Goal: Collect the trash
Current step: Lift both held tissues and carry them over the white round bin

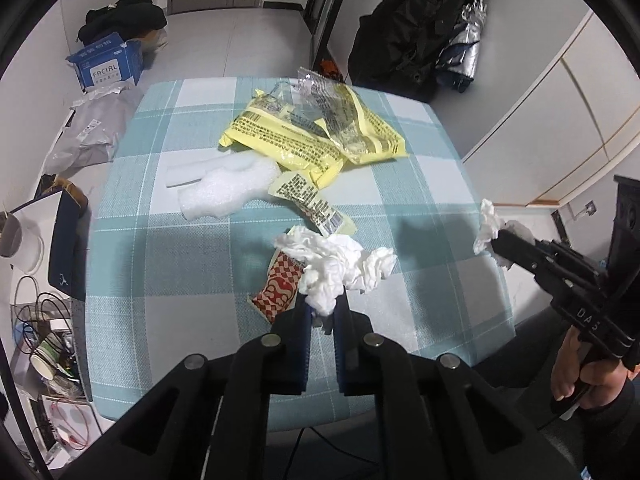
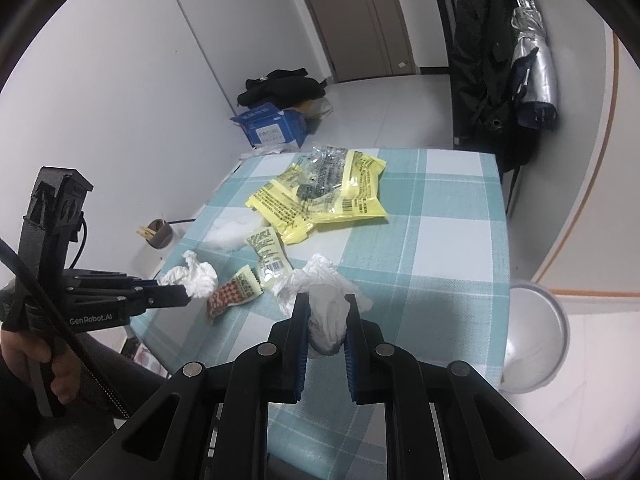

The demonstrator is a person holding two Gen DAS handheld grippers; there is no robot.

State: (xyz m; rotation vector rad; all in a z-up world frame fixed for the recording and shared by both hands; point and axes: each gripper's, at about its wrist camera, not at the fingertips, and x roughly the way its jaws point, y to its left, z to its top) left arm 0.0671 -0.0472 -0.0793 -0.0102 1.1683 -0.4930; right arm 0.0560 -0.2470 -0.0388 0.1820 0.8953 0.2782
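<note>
My left gripper [image 1: 322, 304] is shut on a crumpled white tissue [image 1: 336, 266], held just above the checked tablecloth [image 1: 192, 280]; the same gripper [image 2: 186, 295] and tissue [image 2: 196, 274] show at the left of the right wrist view. My right gripper [image 2: 326, 306] is shut on a second crumpled tissue [image 2: 326, 300], seen from the left wrist at the table's right edge [image 1: 490, 226]. Under the left tissue lies a red checked wrapper [image 1: 278, 290]. Further back lie a small pale-yellow sachet [image 1: 312, 202], white foam pieces [image 1: 224, 188] and yellow plastic bags [image 1: 320, 136].
A white bin [image 2: 536, 336] stands on the floor right of the table. A blue facial-tissue box [image 1: 108, 64], grey parcels [image 1: 92, 136] and dark clothes [image 1: 120, 16] lie on the floor behind. A coat and umbrella [image 2: 532, 76] hang at the back right. Cables and cups [image 1: 44, 344] clutter the left.
</note>
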